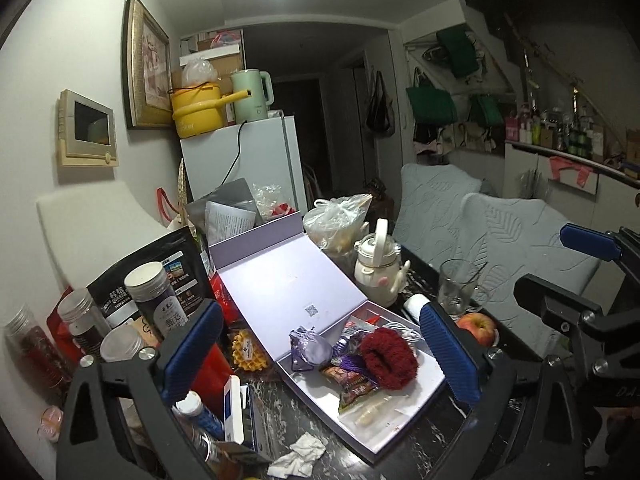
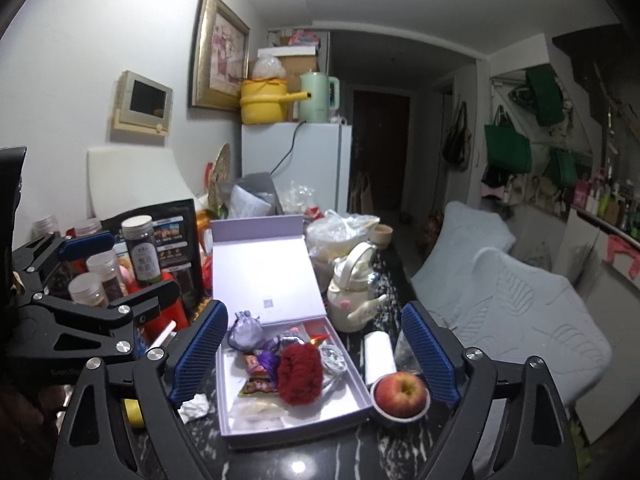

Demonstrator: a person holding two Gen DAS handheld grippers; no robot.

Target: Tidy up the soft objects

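The dark marbled table (image 2: 352, 456) is crowded. A shallow lavender cardboard gift box (image 2: 352, 406) lies open near its front edge, hinged lid (image 2: 264, 276) folded back flat. Inside, towards the box's right half, sits the fuzzy dark-red knitted scrunchie (image 2: 300, 372), thick and woolly; it rests on crinkly foil snack packets (image 2: 258, 384), with a small lilac drawstring pouch (image 2: 245, 330) at the far left corner of the box and a coiled white cable (image 2: 334, 360) just beside the scrunchie on the right.

Both claws hang above the table's front edge with nothing between them. The left gripper (image 1: 320, 360) has its ribbed blue pads (image 1: 192, 352) spread wide apart, framing the box; the right gripper (image 2: 314, 354) is spread just as wide.

Along the left edge a cluster of screw-top jars (image 2: 140, 250) and a black printed pouch (image 2: 176, 236) crowd close to the box. To its right stand a glossy cream ceramic teapot (image 2: 354, 284), a white roll (image 2: 378, 350), a clear glass cup (image 1: 456, 286), and a red apple (image 2: 400, 392) in a small bowl, just beside the box's near right corner. A crumpled white tissue (image 2: 194, 406) lies at the near left corner.
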